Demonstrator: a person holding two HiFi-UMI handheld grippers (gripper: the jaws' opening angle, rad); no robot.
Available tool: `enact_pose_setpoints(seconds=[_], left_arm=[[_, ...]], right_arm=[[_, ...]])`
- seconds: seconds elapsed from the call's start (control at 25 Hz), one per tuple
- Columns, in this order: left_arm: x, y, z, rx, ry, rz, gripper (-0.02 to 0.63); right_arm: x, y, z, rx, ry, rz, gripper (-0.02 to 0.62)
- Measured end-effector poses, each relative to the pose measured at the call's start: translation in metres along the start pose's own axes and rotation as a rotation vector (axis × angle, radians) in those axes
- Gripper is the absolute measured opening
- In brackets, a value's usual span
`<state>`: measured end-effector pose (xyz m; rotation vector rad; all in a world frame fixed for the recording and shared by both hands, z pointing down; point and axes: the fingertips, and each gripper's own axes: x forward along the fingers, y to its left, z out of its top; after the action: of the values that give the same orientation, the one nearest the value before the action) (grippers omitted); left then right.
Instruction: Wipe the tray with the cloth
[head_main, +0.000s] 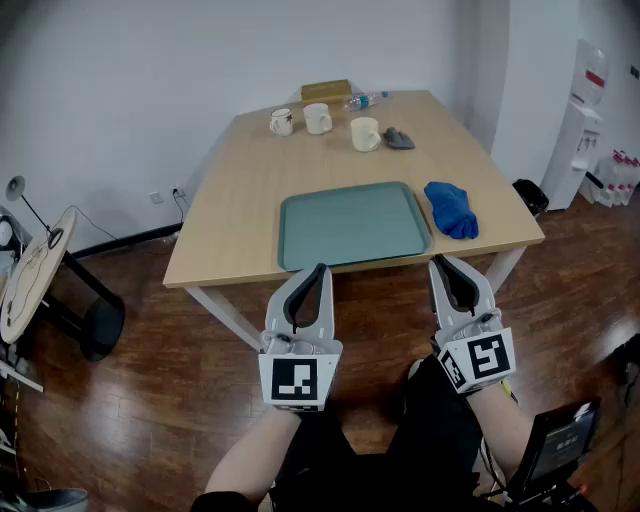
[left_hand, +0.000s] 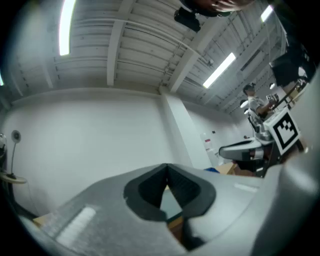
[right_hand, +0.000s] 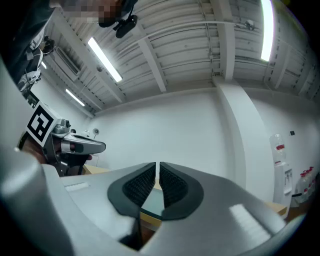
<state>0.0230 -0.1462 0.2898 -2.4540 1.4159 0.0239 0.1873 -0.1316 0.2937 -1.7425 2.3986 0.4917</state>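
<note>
Teal tray (head_main: 355, 225) flat on wooden table (head_main: 245, 185), just ahead of left gripper (head_main: 320, 270) and right gripper (head_main: 441, 264). Blue cloth (head_main: 452, 208) beside tray, beyond right gripper. Both grippers' jaws pinched together, holding nothing.

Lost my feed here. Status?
Left gripper, right gripper shut, empty, short of table. Tray empty; cloth beside it, untouched. Mugs at far end, nothing blocking.

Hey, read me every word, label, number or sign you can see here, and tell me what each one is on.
No text here can be read.
Water dispenser: red label, too small to read.
Bottle: label too small to read.
Screen: too dark and blurred.
Left marker cube and right marker cube: square patterns, no letters.
</note>
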Motion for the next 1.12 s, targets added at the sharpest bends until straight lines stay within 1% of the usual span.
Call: enact_pose_setpoints(seconds=[0.12,0.16,0.24,0.32,0.44,0.56,0.6,0.64,0.68,0.76,0.84,0.92,0.96,1.0,1.04,1.12], left_arm=[[0.031,0.020,-0.014,0.048,-0.008,0.011,0.005],[0.041,0.028,-0.020,0.052,0.009,0.011,0.005],[0.060,0.044,-0.034,0.032,0.069,0.011,0.005],[0.079,0.063,-0.046,0.009,0.123,0.020,0.005],[0.106,0.088,-0.066,0.002,0.199,0.036,0.005],[0.127,0.100,-0.087,-0.033,0.276,0.020,0.005],[0.132,0.103,-0.094,-0.048,0.298,0.015,0.005],[0.135,0.108,-0.100,-0.058,0.316,0.015,0.005],[0.138,0.114,-0.105,-0.064,0.329,0.019,0.005],[0.141,0.125,-0.110,-0.076,0.345,0.030,0.005],[0.141,0.132,-0.112,-0.088,0.354,0.032,0.005],[0.138,0.135,-0.113,-0.088,0.357,0.016,0.005],[0.135,0.137,-0.115,-0.084,0.359,0.004,0.005],[0.131,0.139,-0.117,-0.077,0.364,-0.008,0.005],[0.126,0.142,-0.120,-0.069,0.374,-0.018,0.005],[0.115,0.150,-0.128,-0.060,0.411,-0.030,0.009]], right_arm=[[0.021,-0.008,-0.020,0.003,0.070,-0.009,0.026],[0.028,-0.011,-0.027,0.001,0.101,-0.011,0.028],[0.045,-0.022,-0.041,-0.011,0.172,-0.011,0.034],[0.062,-0.039,-0.054,-0.047,0.248,-0.019,0.069],[0.086,-0.078,-0.080,-0.155,0.393,-0.045,0.135],[0.106,-0.124,-0.121,-0.215,0.591,-0.084,0.231],[0.110,-0.139,-0.139,-0.219,0.663,-0.097,0.254],[0.112,-0.151,-0.157,-0.210,0.734,-0.106,0.262],[0.113,-0.161,-0.176,-0.182,0.801,-0.108,0.264],[0.113,-0.171,-0.209,-0.093,0.910,-0.099,0.262],[0.116,-0.172,-0.227,-0.023,0.960,-0.081,0.259],[0.120,-0.171,-0.231,-0.026,0.978,-0.072,0.199],[0.122,-0.170,-0.230,-0.051,0.988,-0.067,0.157],[0.125,-0.168,-0.229,-0.077,0.993,-0.057,0.134],[0.130,-0.164,-0.226,-0.090,0.986,-0.041,0.121],[0.145,-0.153,-0.212,-0.066,0.921,0.002,0.114]])
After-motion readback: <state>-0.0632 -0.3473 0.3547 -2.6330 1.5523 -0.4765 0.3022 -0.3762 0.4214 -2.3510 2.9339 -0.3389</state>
